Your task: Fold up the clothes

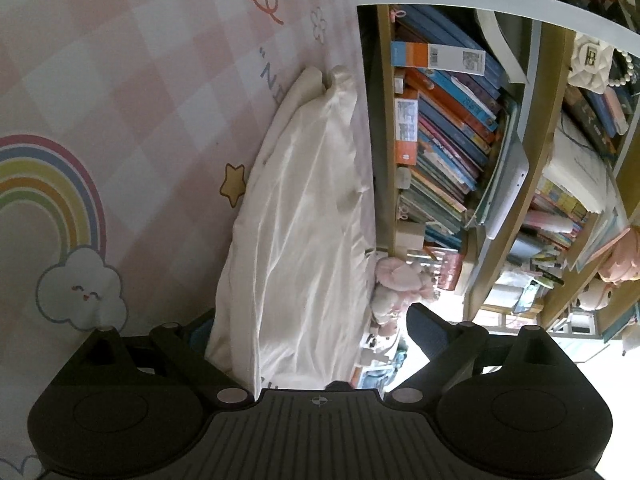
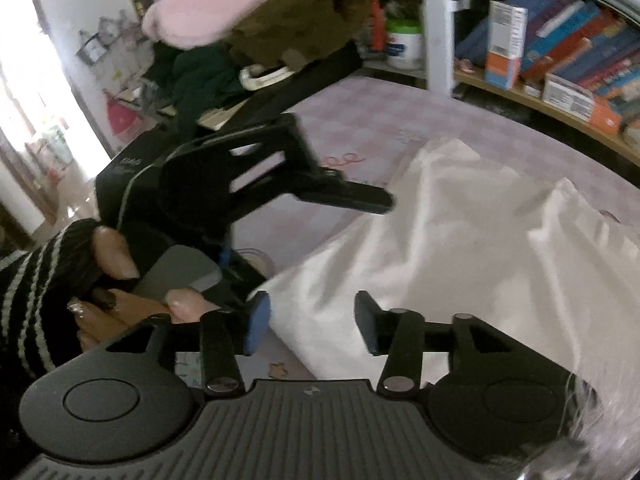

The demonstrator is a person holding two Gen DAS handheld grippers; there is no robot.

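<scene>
We see a white garment (image 1: 300,208) lying as a long folded strip on a pink checked mat (image 1: 120,80), running from 6 o'clock up toward 12 in the left wrist view, its far end bunched into 2 rounded lumps. A star print (image 1: 233,184) sits just beside its edge at 9 o'clock, and a rainbow (image 1: 48,184) and a cloud (image 1: 80,292) are printed farther out on that side. At 3 o'clock of the garment stands a bookshelf (image 1: 448,140) crammed with books.

Our left gripper (image 1: 316,332) has its jaws spread wide; the garment passes between them, and 1 finger is partly hidden behind the cloth, so we cannot tell whether it touches.

In the right wrist view, our right gripper (image 2: 314,320) is released, both blue-padded fingers apart with the garment's (image 2: 460,240) near edge between them and no pad pressing on it. At 10 o'clock we see the left gripper (image 2: 360,196) from the side, held by a hand (image 2: 120,280) in a striped sleeve (image 2: 32,300), its finger hanging over the cloth's edge.
</scene>
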